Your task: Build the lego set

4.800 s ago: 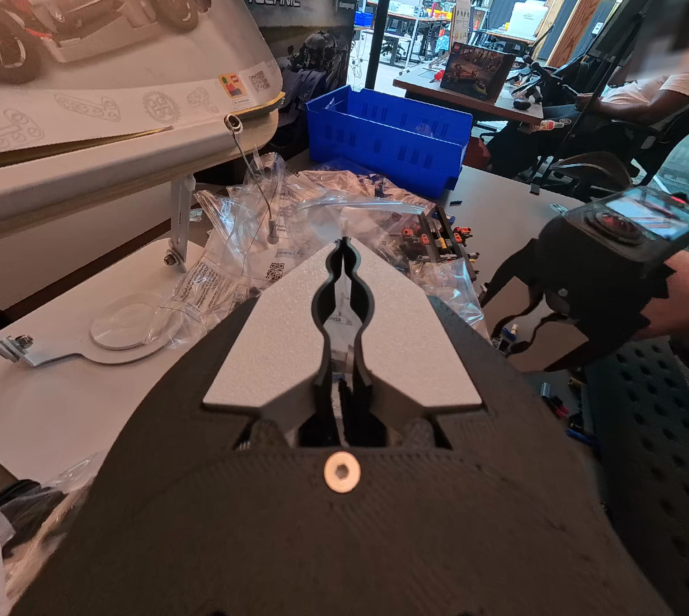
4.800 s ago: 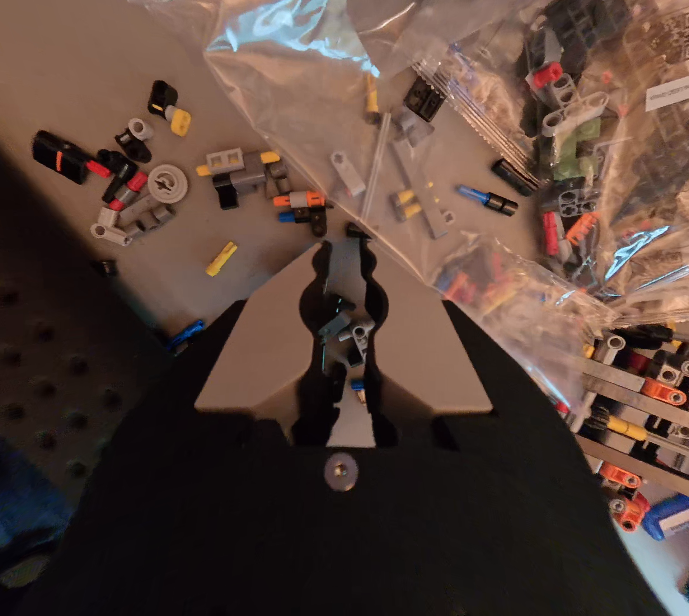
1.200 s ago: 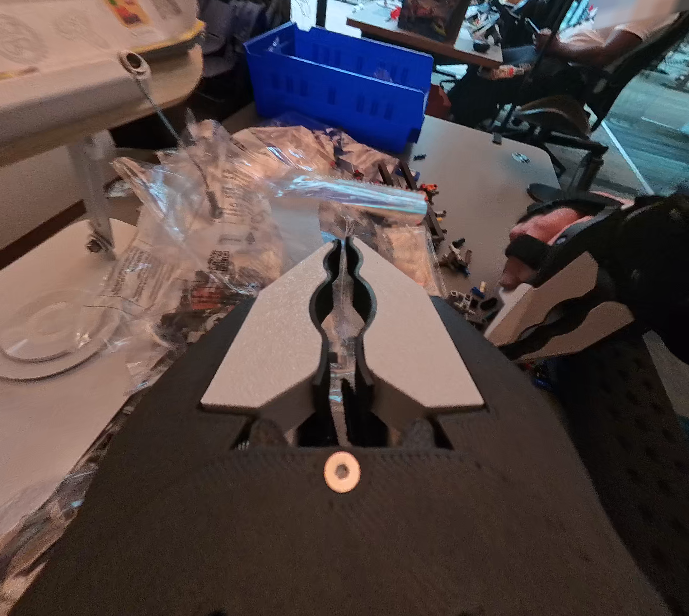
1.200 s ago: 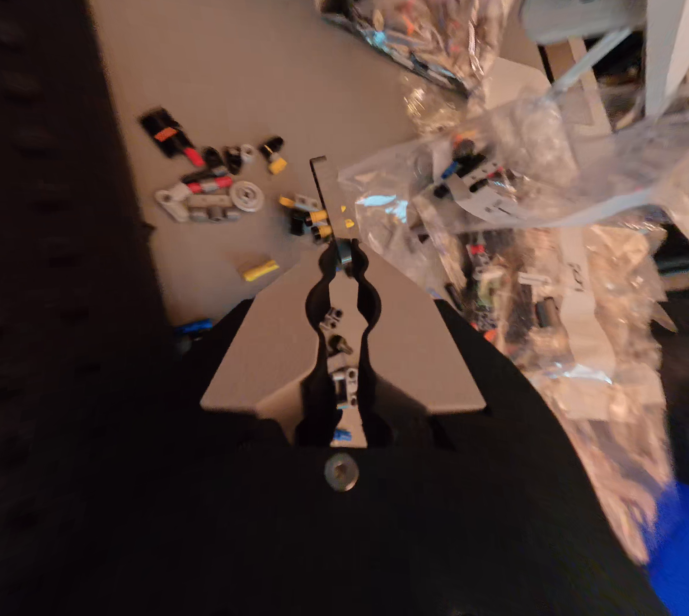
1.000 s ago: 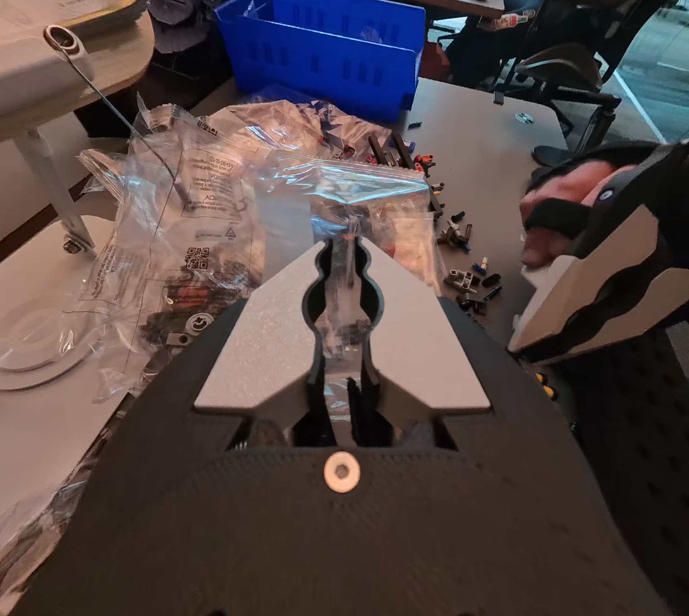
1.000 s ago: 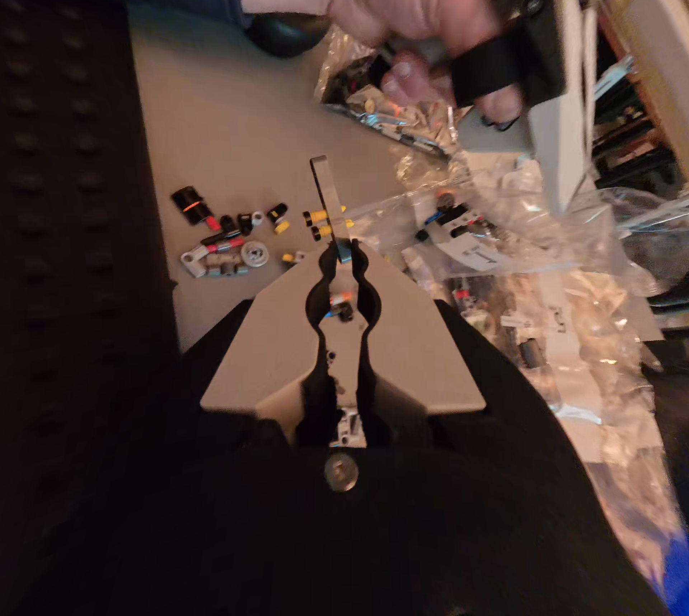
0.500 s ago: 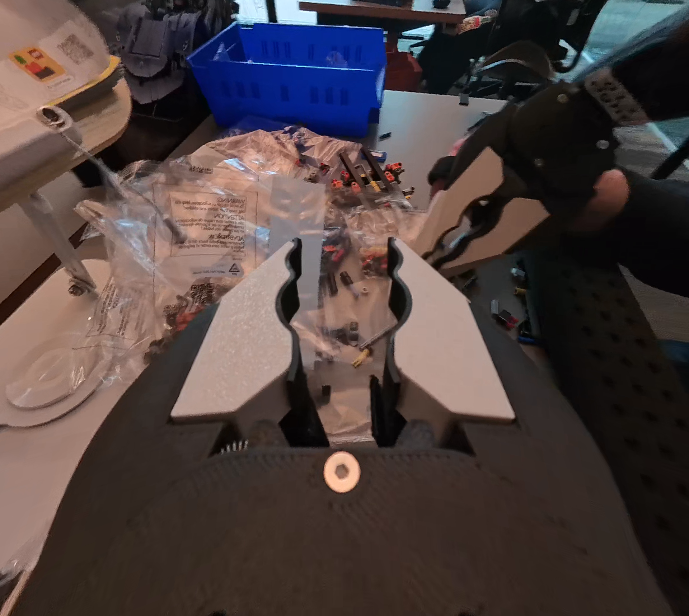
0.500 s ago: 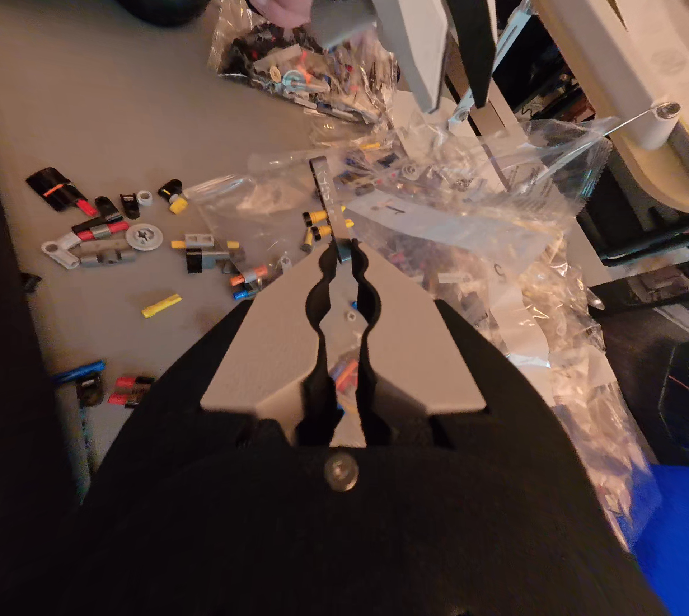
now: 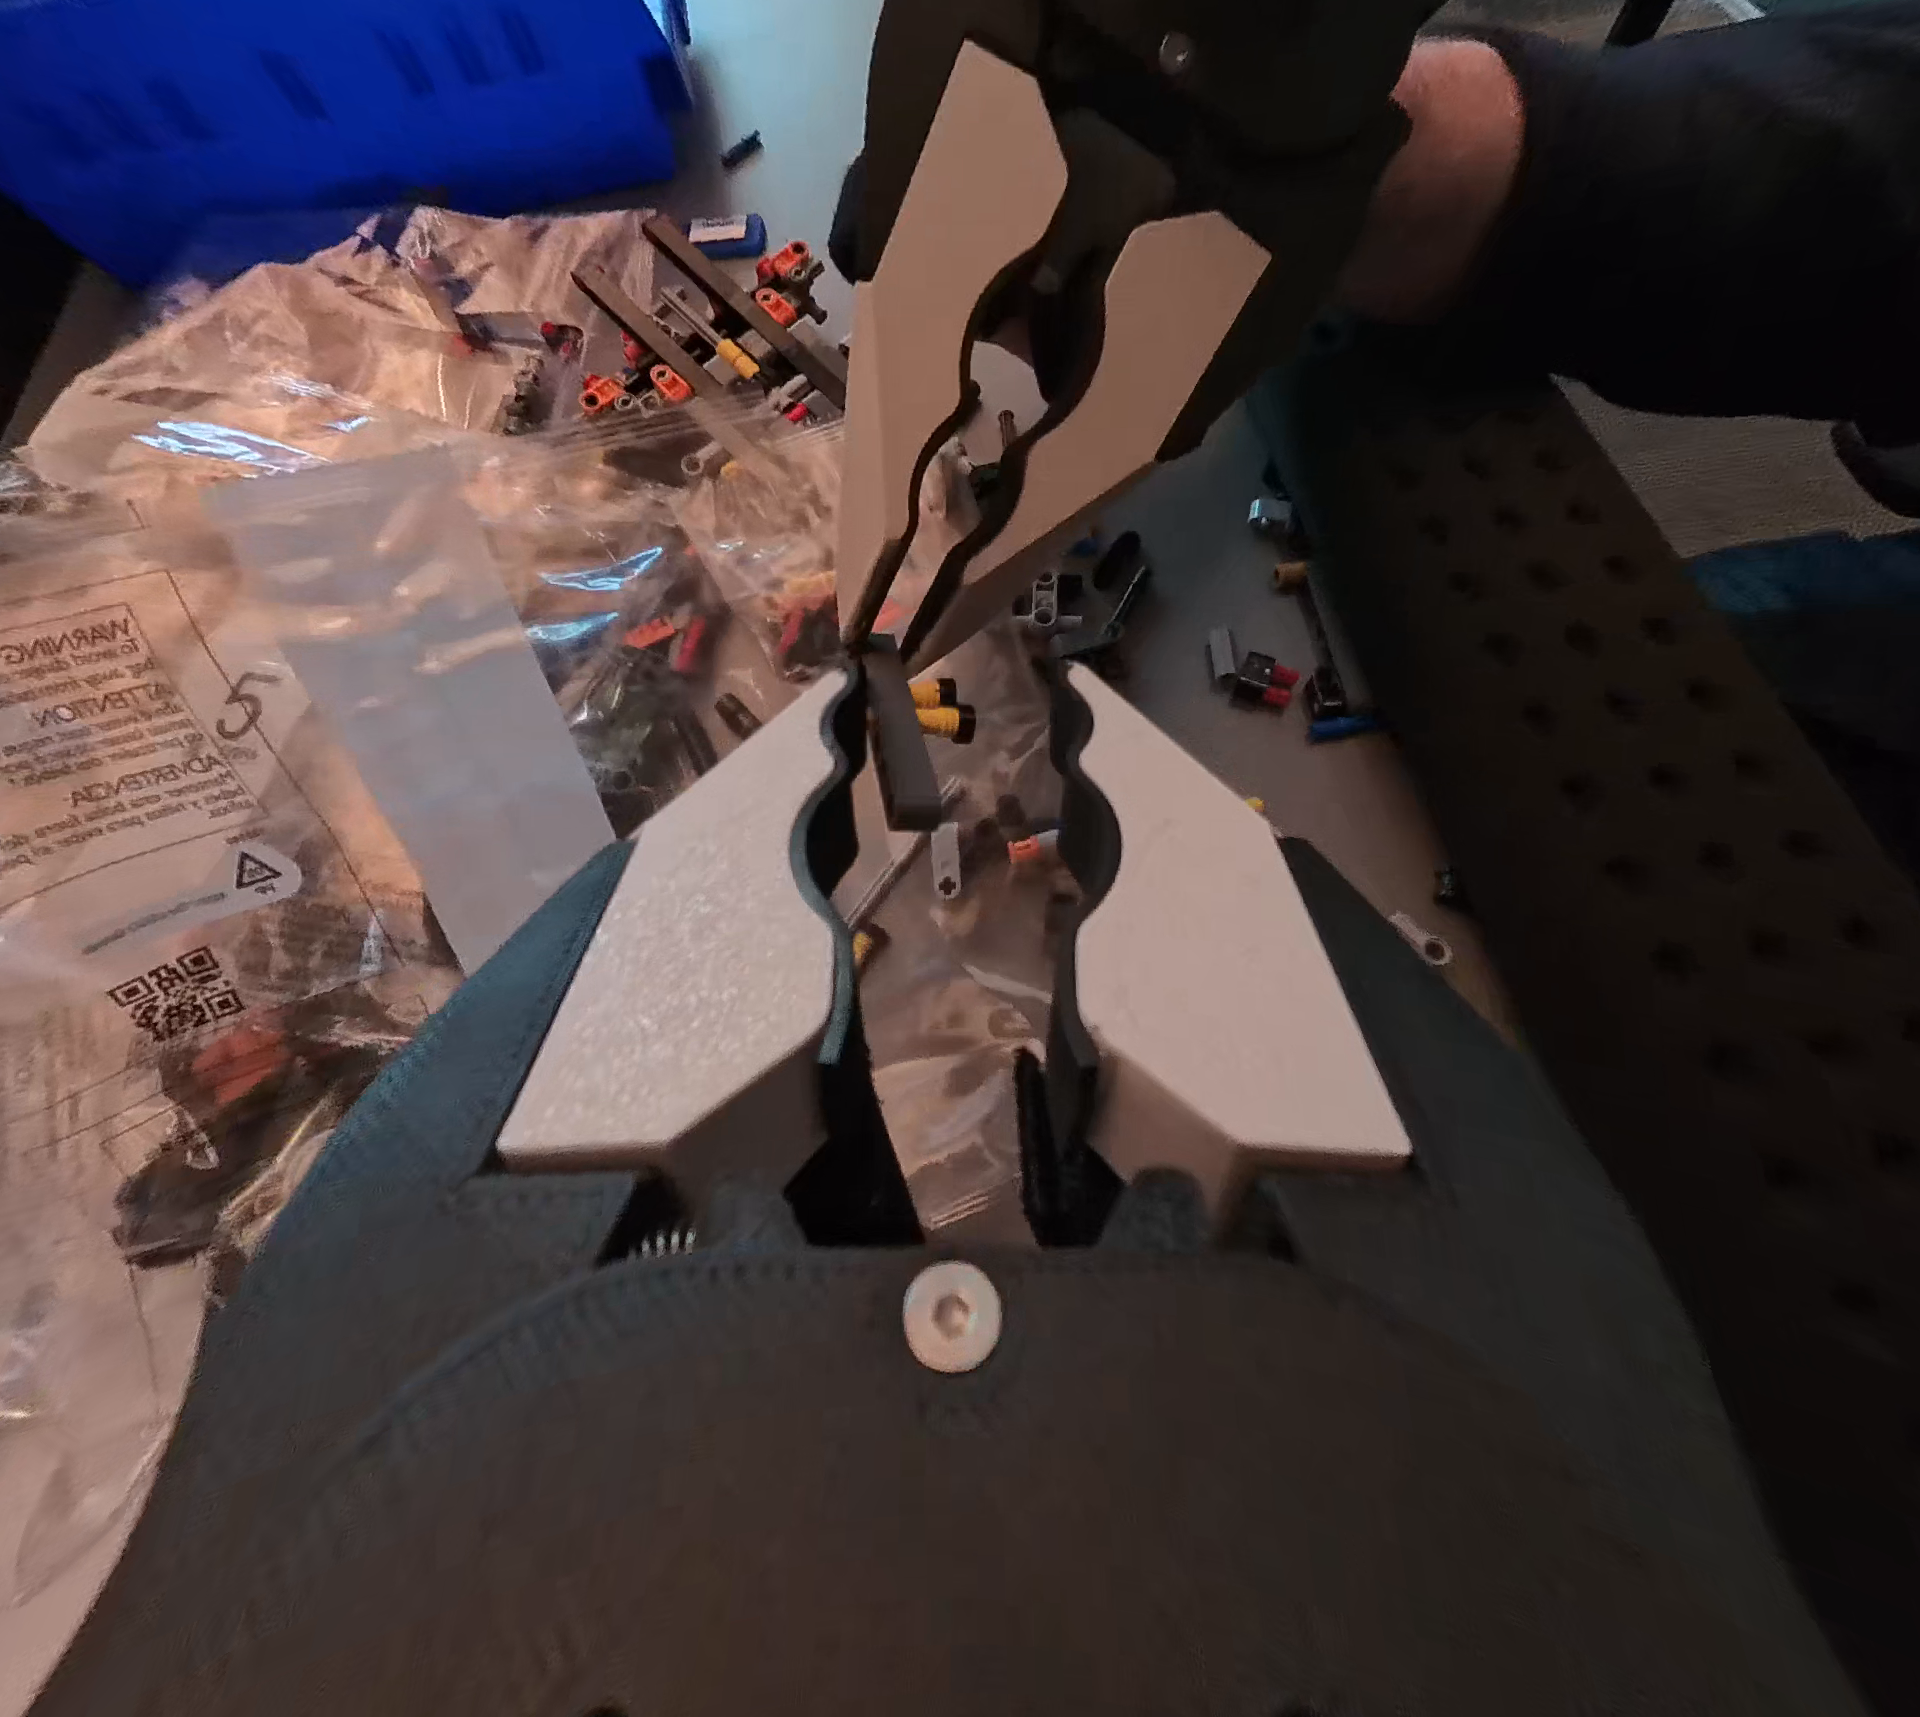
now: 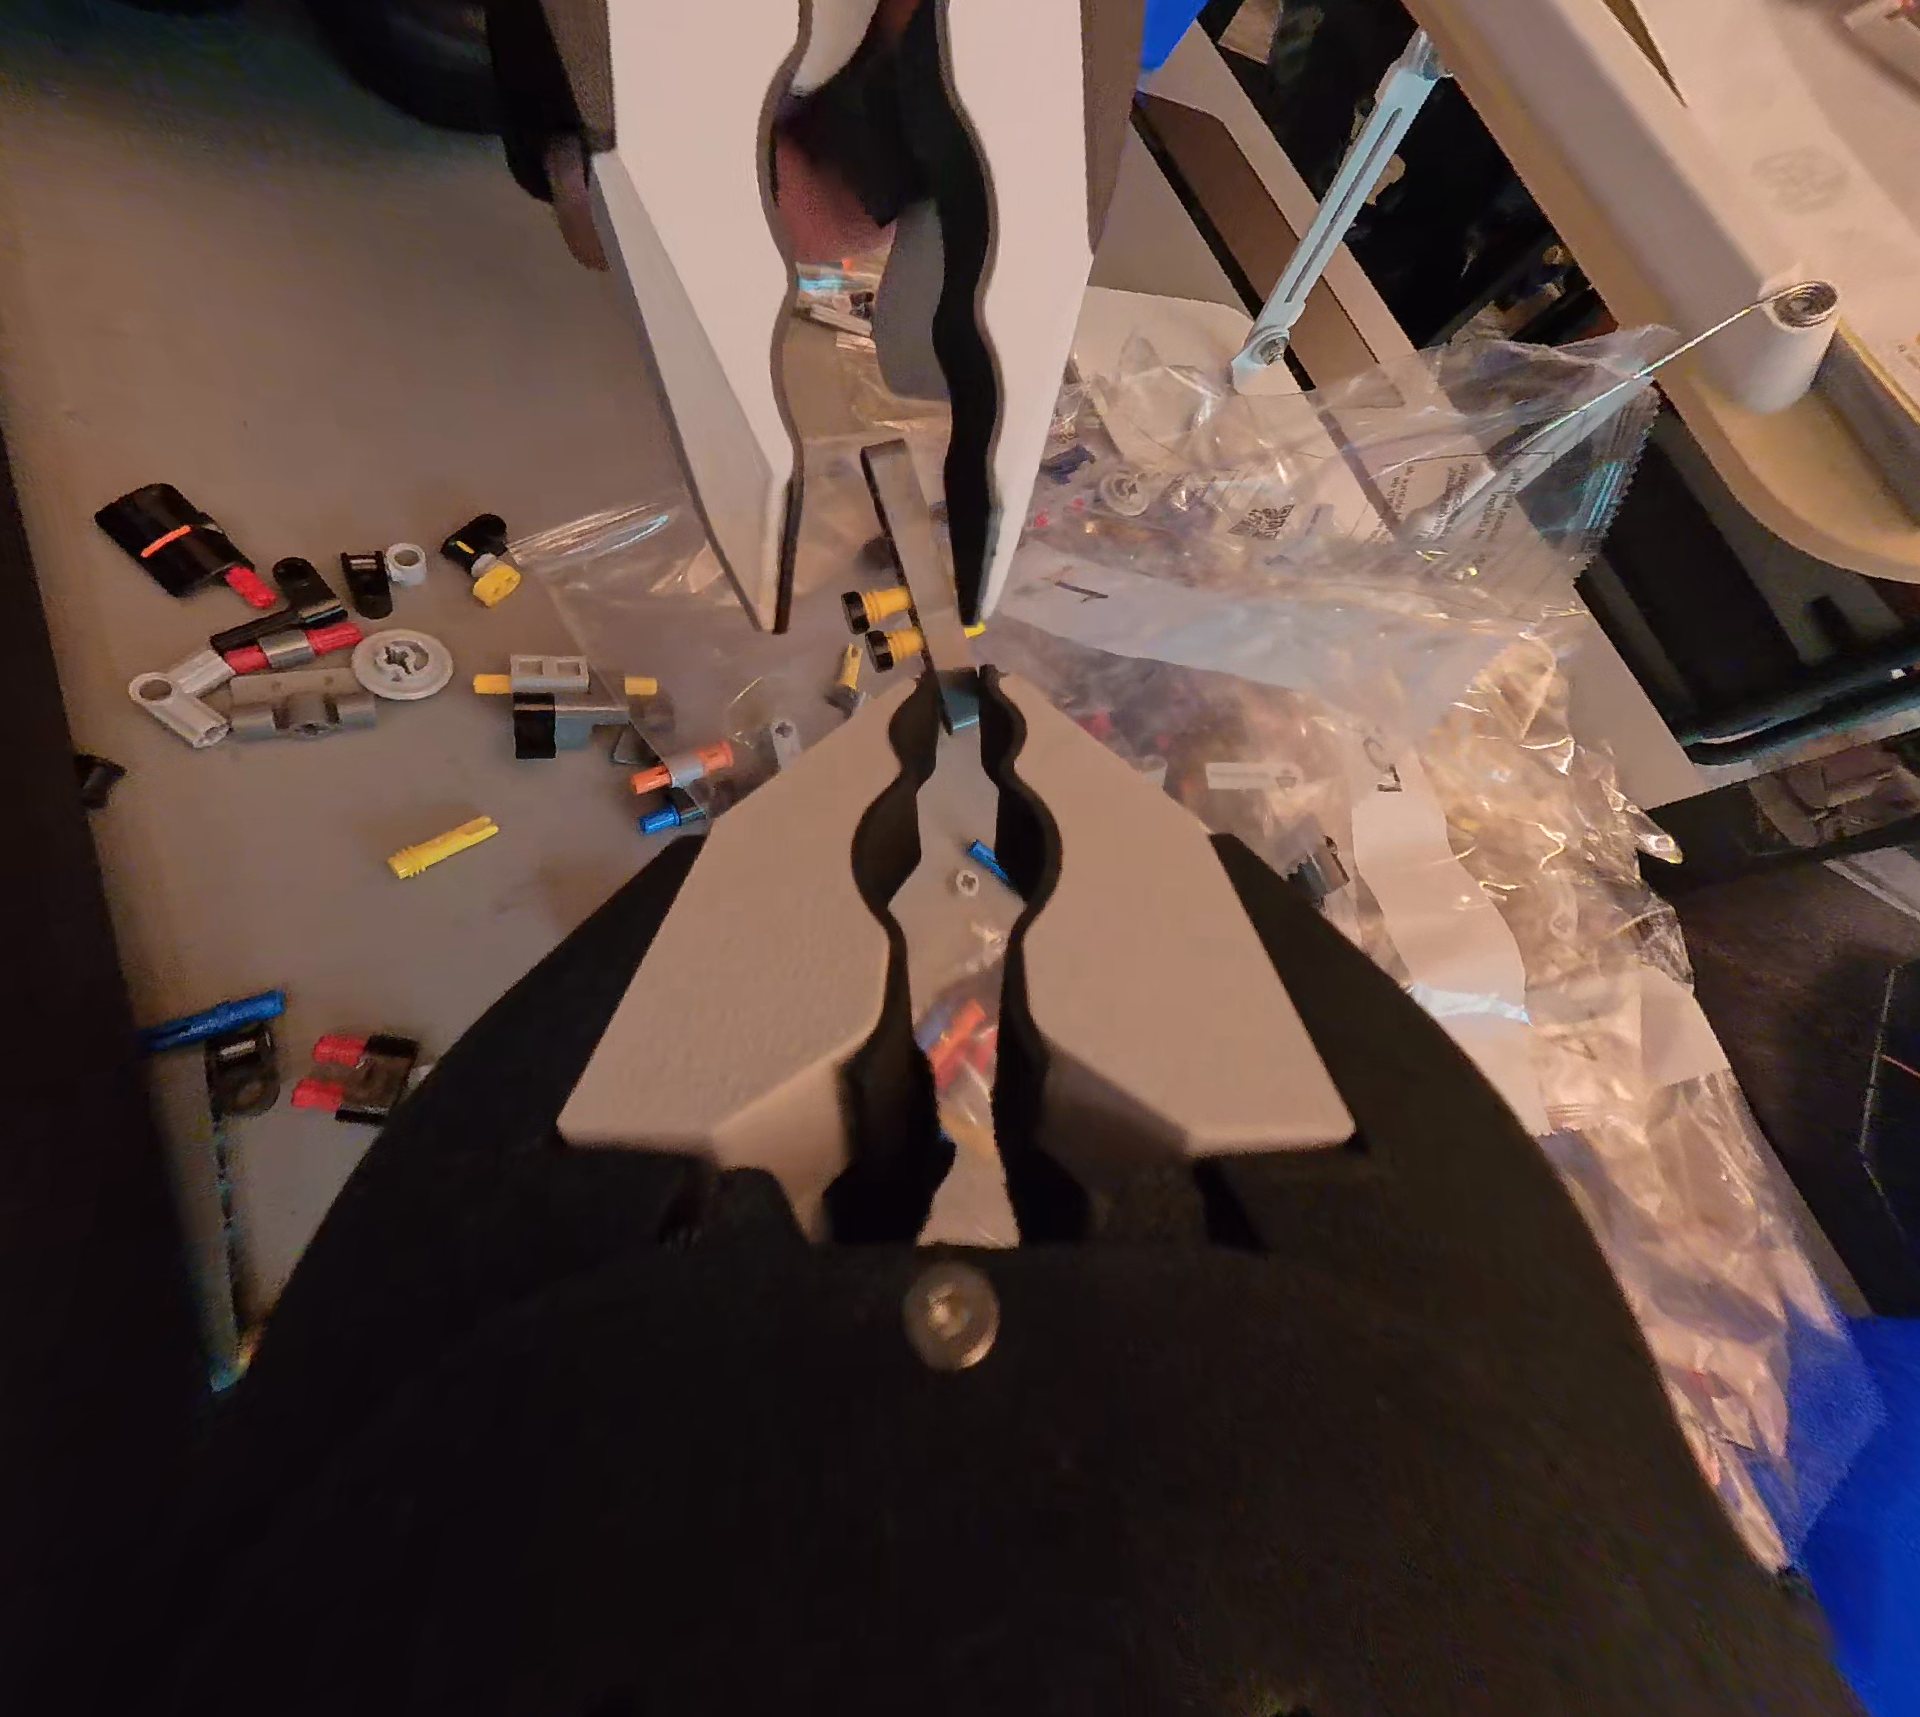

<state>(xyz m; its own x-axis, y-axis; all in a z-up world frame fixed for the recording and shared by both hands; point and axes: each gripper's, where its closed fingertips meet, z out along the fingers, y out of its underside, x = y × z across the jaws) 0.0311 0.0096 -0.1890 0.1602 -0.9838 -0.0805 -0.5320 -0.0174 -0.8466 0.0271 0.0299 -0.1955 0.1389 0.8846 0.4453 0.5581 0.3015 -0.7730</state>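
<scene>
Left gripper [image 9: 961, 691] widened around gripped beam [image 9: 902, 748].

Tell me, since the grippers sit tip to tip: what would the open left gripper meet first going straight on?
Probably the grey beam held by the right gripper, already between the left gripper's fingers; depth is unclear.

The lower end of the grey beam [image 10: 914, 545] is hidden between the right gripper's [image 10: 951, 680] closed jaws. Left of the jaws, the blue bin [image 9: 312, 5] is cut off and blurred (top edge). Parts inside the clear bags [image 9: 312, 732] are too small to tell.
</scene>
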